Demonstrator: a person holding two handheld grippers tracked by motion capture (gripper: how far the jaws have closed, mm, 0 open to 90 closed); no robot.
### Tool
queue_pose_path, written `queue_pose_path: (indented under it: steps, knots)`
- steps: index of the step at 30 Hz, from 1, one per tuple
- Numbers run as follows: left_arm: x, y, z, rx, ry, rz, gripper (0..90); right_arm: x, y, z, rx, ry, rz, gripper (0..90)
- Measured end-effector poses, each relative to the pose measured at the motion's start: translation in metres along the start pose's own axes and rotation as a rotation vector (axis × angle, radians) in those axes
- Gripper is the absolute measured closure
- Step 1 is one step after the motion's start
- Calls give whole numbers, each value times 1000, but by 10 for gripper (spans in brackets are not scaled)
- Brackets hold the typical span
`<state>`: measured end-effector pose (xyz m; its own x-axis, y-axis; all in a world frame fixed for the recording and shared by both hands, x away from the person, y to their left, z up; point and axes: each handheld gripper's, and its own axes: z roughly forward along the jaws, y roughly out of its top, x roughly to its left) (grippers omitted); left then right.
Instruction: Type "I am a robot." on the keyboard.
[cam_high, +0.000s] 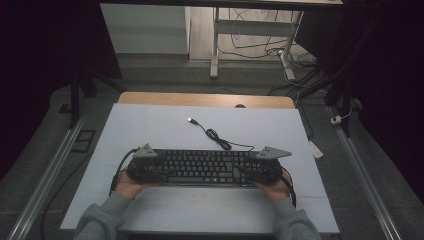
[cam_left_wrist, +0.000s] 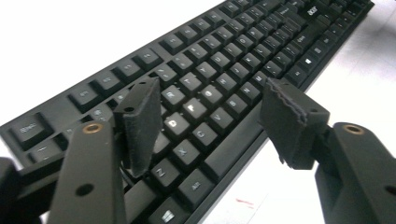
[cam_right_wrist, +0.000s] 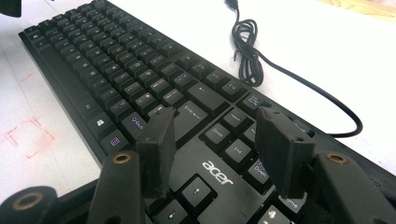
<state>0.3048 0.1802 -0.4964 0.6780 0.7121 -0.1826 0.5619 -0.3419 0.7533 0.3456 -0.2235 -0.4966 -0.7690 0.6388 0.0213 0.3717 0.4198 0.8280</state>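
Black flat keyboard (cam_high: 202, 167) with square keys on smooth white table (cam_high: 150, 130).

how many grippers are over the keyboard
2. The left gripper hangs over the keyboard's left end, jaws open; the right gripper hangs over its right end, jaws open too. Neither grips anything.

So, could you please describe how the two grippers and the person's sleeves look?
Both are black. The left gripper has two flat arms with brass-coloured rivets, ending in dark, rough foam-like pads; the right gripper looks the same. From above, each carries a grey three-cornered plate and trails a black cable. The sleeves are grey-green with ribbed cuffs.
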Motion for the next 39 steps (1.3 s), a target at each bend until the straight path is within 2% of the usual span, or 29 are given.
queue_pose_path:
  steps: [16,21,29,36,39]
  knots:
    - [11,2,-20,-20,15,-9,285,0,-2,-5,-11,3,2,484]
    - [11,3,-21,-15,24,4,286,-1,-4,-7,-12,3,6,484]
    - [11,5,-21,1,45,24,318,-1,-5,-10,-14,2,8,484]
    - [18,5,-21,25,65,28,387,-1,-6,-7,-14,7,8,483]
    - [21,6,-19,36,72,32,425,0,-5,-6,2,7,0,482]
